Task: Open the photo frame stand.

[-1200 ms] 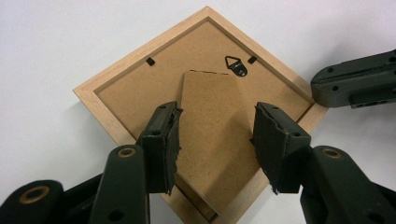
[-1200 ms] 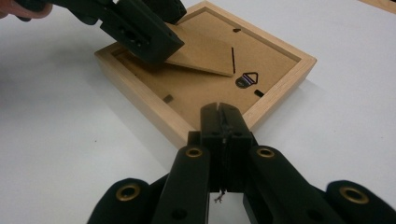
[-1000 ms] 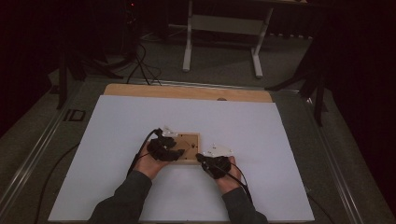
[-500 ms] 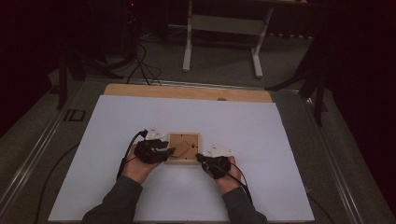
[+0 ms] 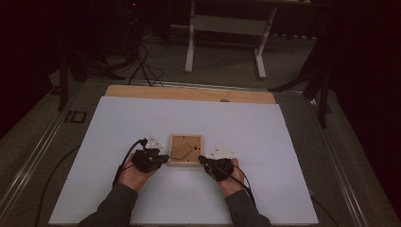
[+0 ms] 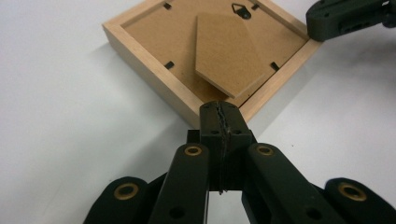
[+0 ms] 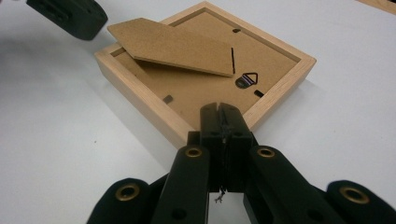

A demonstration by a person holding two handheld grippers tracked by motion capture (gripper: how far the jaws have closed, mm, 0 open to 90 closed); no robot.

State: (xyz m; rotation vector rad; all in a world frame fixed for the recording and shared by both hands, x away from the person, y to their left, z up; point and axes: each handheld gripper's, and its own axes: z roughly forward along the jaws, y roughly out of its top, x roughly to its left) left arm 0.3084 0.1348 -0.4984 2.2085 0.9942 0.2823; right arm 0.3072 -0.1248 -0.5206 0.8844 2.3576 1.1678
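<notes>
Our left claw [image 6: 219, 116] has its two black jaws pressed flat together with nothing between them, tips at the near corner of the small square light-wood picture frame [image 6: 154, 79], which lies face down on the white worktop [image 6: 60, 116]. Our right claw [image 7: 223, 117] is likewise closed and empty, its tips meeting another corner of the frame. In the high view the frame sits between both claws near the worktop's near edge. A brown fibreboard easel stand [image 6: 229, 51] lies tilted across the frame's back, beside a small metal hanger [image 7: 246, 79]. Beyond the worktop we see a white table base [image 5: 227, 28] and dark cables [image 5: 142, 61] on the floor.
</notes>
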